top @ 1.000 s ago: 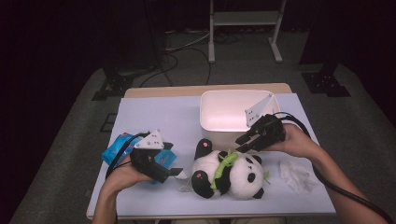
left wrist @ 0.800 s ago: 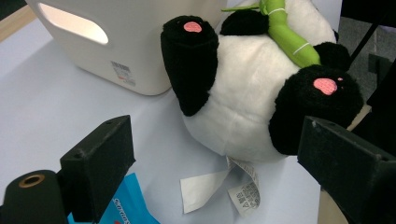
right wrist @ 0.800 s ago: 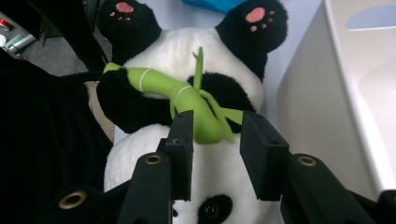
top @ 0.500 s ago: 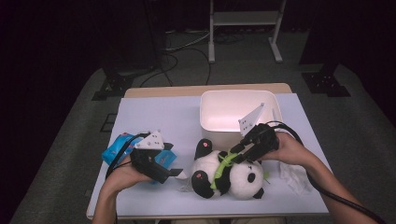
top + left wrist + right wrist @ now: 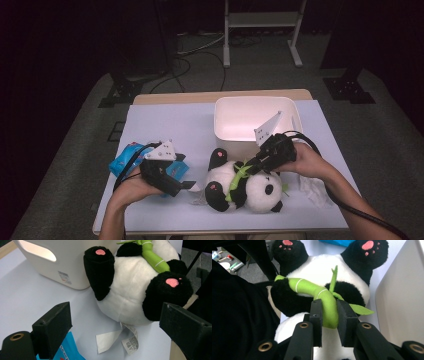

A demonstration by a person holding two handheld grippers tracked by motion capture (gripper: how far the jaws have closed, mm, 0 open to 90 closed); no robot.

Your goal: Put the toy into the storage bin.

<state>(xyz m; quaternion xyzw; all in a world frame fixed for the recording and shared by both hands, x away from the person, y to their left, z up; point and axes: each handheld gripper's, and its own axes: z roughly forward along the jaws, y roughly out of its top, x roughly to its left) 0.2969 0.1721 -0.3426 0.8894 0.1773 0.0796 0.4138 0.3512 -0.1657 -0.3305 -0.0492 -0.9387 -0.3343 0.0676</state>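
Observation:
A black-and-white panda plush (image 5: 250, 190) lies on its back on the table, feet toward the left, with a green bamboo stalk (image 5: 239, 176) across its belly. My right gripper (image 5: 248, 167) reaches in from the right. In the right gripper view its jaws (image 5: 329, 307) have just been closing, and both pads press on the bamboo (image 5: 327, 302). My left gripper (image 5: 184, 172) stands open just left of the plush, over a blue packet (image 5: 125, 157). In the left gripper view the panda (image 5: 125, 297) lies beyond the wide-apart jaws, apart from them.
A white plastic bin (image 5: 295, 117) stands just behind the plush at the back right. A crumpled white cloth (image 5: 315, 187) lies by the right forearm. The plush's paper tags (image 5: 125, 338) trail on the lilac table cover (image 5: 170, 125).
My right gripper came down and left from the bin's near corner onto the panda's belly and closed on the bamboo. The left gripper kept still.

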